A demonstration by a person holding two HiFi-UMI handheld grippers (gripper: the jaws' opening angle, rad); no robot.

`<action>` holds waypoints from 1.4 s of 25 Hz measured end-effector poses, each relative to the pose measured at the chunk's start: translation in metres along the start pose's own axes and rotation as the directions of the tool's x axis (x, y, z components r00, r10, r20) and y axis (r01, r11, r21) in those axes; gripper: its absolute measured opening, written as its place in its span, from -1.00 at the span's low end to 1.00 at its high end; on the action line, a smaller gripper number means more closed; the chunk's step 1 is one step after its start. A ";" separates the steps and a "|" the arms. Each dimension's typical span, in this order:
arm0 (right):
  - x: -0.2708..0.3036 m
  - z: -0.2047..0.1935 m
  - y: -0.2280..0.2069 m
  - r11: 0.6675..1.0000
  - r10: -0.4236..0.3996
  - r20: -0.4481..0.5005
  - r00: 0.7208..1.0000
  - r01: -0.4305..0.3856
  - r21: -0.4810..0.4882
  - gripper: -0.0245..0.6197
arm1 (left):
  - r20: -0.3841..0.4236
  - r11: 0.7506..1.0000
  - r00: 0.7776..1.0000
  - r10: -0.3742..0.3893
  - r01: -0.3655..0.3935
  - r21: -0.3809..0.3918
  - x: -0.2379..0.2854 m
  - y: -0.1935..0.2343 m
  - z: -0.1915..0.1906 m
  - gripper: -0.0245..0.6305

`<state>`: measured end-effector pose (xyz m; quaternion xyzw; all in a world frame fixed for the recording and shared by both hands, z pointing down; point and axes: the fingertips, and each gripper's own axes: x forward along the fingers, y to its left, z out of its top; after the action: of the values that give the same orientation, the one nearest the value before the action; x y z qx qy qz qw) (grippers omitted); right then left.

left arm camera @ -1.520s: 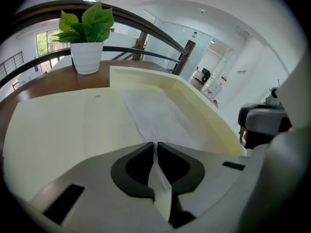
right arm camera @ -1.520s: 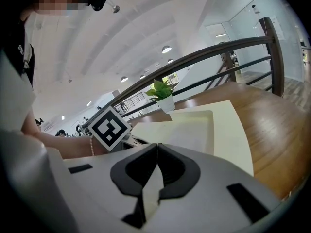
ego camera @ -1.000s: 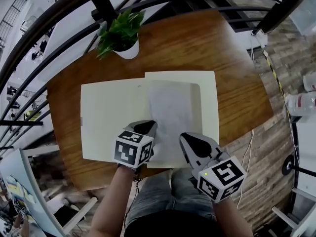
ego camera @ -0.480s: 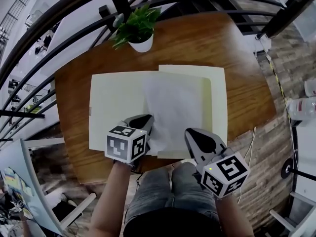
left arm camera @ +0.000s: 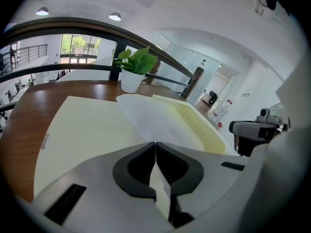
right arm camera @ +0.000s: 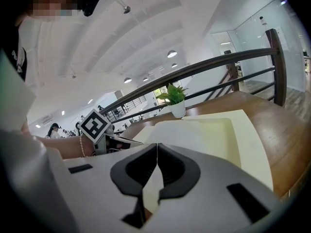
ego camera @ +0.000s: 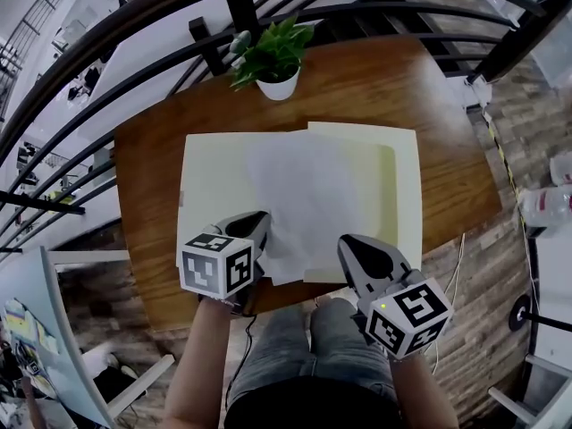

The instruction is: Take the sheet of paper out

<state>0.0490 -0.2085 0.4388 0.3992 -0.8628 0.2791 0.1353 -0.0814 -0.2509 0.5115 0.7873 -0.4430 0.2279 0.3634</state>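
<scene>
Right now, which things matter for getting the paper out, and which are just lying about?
In the job: sheet of paper, cream folder, left gripper shut on the sheet.
Lying about: potted plant, wooden table, right gripper, shut and empty.

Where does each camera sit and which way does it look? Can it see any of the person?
Head view: on the person's head, looking steeply down at the table; shows both forearms, left tongs and right tongs.
Left gripper view: rides the left tongs, looking along their shut jaws, which pinch the sheet of paper, over the folder.
Right gripper view: rides the right tongs, looking along their shut, empty jaws; shows a wrist.
Shared: all three see the potted plant.
</scene>
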 end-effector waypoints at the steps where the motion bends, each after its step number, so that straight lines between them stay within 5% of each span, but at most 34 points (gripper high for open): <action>1: 0.000 0.000 0.002 1.000 -0.002 0.001 1.000 0.002 -0.002 -0.84 | 0.004 1.000 1.000 0.005 -0.005 -0.001 -0.004 0.002 0.000 -0.85; 18: -0.007 0.002 0.027 0.998 -0.024 0.022 0.999 0.026 -0.062 -0.84 | 0.110 0.997 0.991 0.077 -0.074 -0.032 -0.072 0.038 -0.007 -0.85; 35: -0.029 0.016 0.063 0.992 -0.023 0.118 0.993 0.037 -0.120 -0.84 | 0.290 0.999 0.957 0.008 -0.023 0.049 -0.137 0.001 0.019 -0.85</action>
<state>0.0191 -0.1668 0.3895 0.4189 -0.8785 0.1999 0.1130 -0.1502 -0.1935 0.4063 0.8178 -0.4915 0.1246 0.2721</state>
